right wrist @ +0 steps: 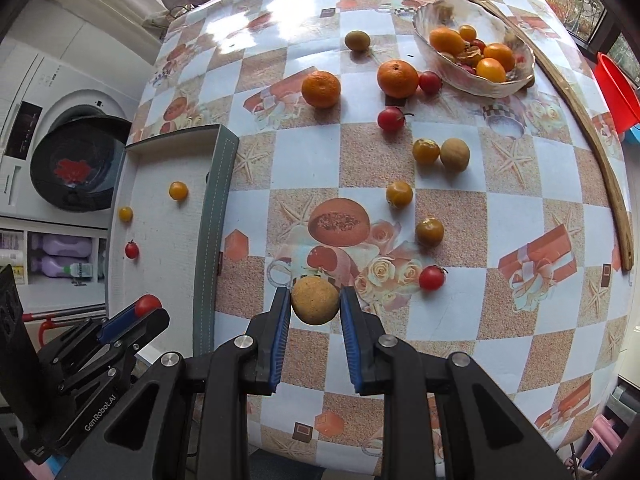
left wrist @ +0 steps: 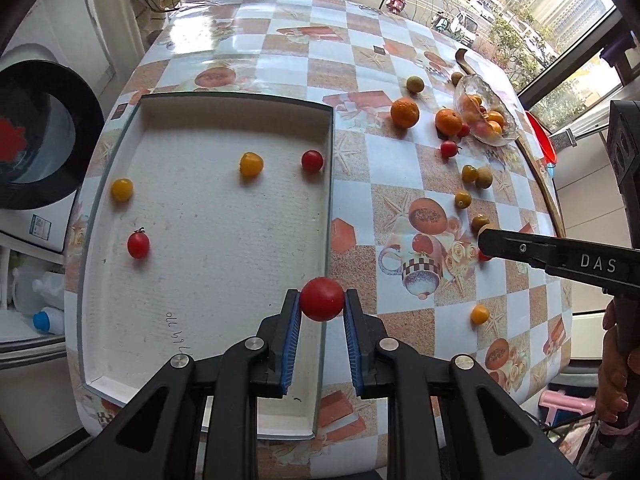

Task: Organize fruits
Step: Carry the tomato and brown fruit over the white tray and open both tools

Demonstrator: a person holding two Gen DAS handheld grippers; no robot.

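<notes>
My left gripper (left wrist: 322,300) is shut on a red cherry tomato (left wrist: 322,298), held above the right edge of the white tray (left wrist: 224,240). The tray holds two red tomatoes (left wrist: 138,244) and two yellow ones (left wrist: 251,164). In the right wrist view my right gripper (right wrist: 315,300) is shut on a tan round fruit (right wrist: 315,299), lifted over the checkered tablecloth. The left gripper (right wrist: 141,312) with its tomato shows at the lower left of that view. Two oranges (right wrist: 321,89), red tomatoes (right wrist: 431,277) and yellow fruits (right wrist: 399,193) lie scattered on the table.
A shell-shaped glass dish (right wrist: 500,82) with several oranges and small fruits stands at the far right. A curved wooden strip (right wrist: 608,184) runs along the table's right edge. A washing machine (right wrist: 64,152) stands to the left. A person's hand (left wrist: 616,380) holds the right gripper's handle.
</notes>
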